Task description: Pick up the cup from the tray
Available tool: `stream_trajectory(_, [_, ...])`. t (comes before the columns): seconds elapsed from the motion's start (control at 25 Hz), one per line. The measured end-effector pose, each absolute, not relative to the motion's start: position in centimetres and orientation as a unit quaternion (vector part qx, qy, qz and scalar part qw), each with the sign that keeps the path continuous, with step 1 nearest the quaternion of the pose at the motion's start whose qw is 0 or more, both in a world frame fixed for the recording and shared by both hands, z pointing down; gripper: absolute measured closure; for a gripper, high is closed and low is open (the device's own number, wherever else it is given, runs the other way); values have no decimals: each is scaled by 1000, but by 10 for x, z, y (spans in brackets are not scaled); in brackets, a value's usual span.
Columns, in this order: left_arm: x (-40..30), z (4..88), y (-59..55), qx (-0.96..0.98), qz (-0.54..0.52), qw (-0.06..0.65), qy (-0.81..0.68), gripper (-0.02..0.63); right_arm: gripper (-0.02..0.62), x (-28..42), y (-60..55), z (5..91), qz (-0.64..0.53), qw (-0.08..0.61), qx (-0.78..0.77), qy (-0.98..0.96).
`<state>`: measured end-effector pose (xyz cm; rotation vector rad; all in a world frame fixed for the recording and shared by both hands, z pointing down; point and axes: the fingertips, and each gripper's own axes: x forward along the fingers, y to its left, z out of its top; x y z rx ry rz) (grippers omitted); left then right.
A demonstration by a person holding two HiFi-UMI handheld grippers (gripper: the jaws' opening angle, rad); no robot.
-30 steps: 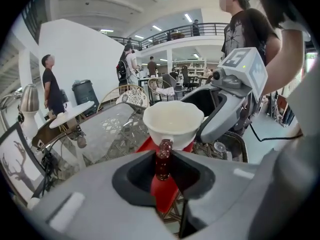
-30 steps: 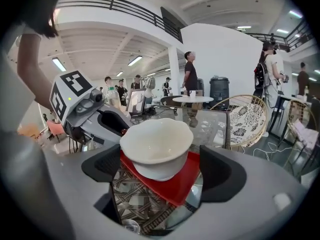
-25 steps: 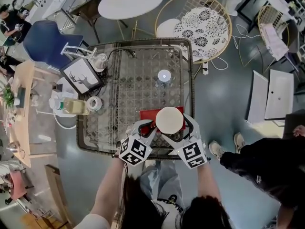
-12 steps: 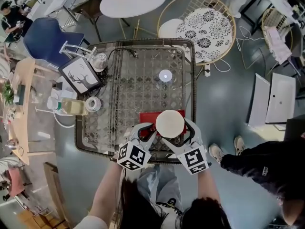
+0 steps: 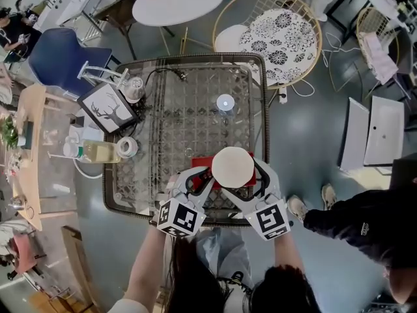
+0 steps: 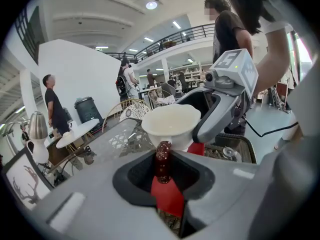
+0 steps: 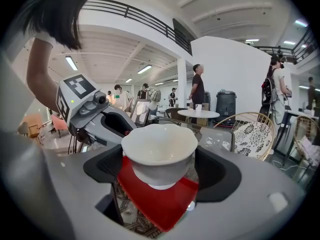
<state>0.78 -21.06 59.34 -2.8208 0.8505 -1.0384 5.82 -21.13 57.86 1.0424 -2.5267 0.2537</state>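
White scalloped ceramic cup (image 7: 159, 151) is pinched in the right tool (image 7: 160, 165), over the flat red tray (image 7: 156, 201); the left tool (image 6: 163, 170) clamps that tray's nearest edge.

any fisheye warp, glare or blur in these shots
Left gripper view and right gripper view: strong fisheye bend, black corners. Right gripper view: cup sharp, small light glints inside. Left gripper view: near red tray edge soft, a face mosaicked. Head view: even light, no hard shadows.

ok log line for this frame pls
left gripper: shut on red tray edge | right gripper: shut on white cup | white cup: over red tray, contact unclear
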Motion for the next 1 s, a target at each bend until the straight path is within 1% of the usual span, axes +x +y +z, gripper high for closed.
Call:
stream_trajectory(0.2, [-3, 578, -237, -901, -321, 20, 291, 535, 127, 48, -238, 561, 73, 188, 367, -908])
stream_trajectory(0.44, [-11, 578, -265, -898, -316, 26, 306, 535, 126, 40, -267, 562, 69, 183, 361, -912])
stream_trajectory(0.8, [-12, 598, -284, -899, -320, 7, 300, 535, 127, 39, -286, 584, 104, 173, 367, -908])
stream_trajectory(1.0, [-12, 609, -294, -899, -325, 1, 294, 535, 129, 37, -296, 594, 104, 182, 363, -908])
